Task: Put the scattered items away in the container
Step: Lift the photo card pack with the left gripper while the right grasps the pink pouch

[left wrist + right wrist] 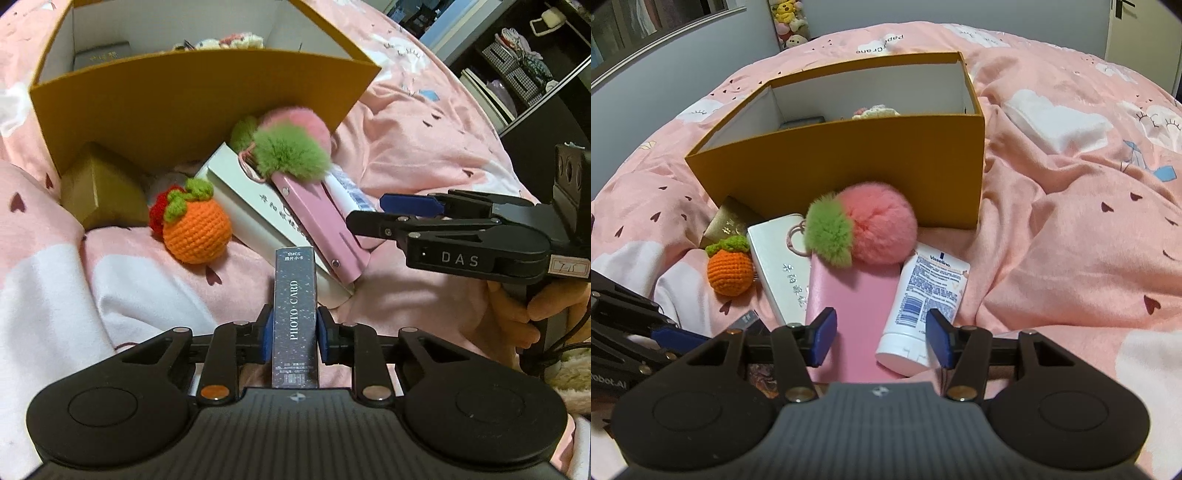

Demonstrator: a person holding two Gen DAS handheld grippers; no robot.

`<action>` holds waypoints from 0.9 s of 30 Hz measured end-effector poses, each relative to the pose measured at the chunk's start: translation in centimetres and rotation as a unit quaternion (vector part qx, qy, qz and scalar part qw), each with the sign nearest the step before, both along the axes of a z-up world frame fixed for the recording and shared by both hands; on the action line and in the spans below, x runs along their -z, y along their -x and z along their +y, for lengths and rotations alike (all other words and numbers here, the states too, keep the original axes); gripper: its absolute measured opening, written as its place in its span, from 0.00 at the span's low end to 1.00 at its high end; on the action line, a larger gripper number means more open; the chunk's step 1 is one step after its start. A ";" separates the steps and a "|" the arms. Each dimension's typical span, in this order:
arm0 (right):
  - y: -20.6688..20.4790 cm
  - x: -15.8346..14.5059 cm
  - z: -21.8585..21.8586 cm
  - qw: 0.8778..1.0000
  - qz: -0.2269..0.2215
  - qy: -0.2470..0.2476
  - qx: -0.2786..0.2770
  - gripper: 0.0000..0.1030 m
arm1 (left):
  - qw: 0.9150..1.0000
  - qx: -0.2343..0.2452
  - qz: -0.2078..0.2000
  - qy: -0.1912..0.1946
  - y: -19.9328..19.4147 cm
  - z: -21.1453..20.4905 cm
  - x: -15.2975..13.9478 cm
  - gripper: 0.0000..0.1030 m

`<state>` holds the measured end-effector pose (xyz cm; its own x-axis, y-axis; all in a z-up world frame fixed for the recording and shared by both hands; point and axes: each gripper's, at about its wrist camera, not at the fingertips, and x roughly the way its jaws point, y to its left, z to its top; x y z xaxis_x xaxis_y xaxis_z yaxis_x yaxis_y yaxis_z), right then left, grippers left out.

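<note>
Your left gripper [294, 334] clamps the dark speckled photo-card box [294, 317] upright, short of the open orange cardboard box [199, 99]. Lift it over the near wall before releasing. Your right gripper [882, 338] hangs spread wide over the white Vaseline tube [923, 299].

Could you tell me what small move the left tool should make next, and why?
Probably lift the photo card box up and forward over the orange container's near wall: the left tool already clamps it, and the container stands open just ahead.
</note>
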<state>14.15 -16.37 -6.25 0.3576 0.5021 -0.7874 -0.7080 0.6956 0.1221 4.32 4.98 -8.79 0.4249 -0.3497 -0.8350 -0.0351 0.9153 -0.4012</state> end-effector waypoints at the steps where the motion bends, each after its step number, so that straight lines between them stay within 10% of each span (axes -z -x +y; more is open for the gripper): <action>1: 0.1 -0.1 0.1 1.000 -0.001 -0.001 -0.003 0.53 | 1.000 -0.004 -0.002 -0.002 0.1 0.1 -0.2 0.26; 21: 0.3 1.7 5.7 0.997 -0.018 0.057 -0.044 0.48 | 0.997 -0.061 -0.008 -0.048 0.5 1.8 -1.5 0.25; 27: -0.6 1.3 4.7 0.999 0.008 0.039 -0.030 0.28 | 0.997 -0.061 -0.009 -0.048 0.6 1.8 -1.5 0.25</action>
<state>14.75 -11.68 -7.58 0.3167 0.4583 -0.8304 -0.7468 0.6603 0.0797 3.71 6.79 -7.31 0.4741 -0.2140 -0.8541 -0.1416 0.9389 -0.3138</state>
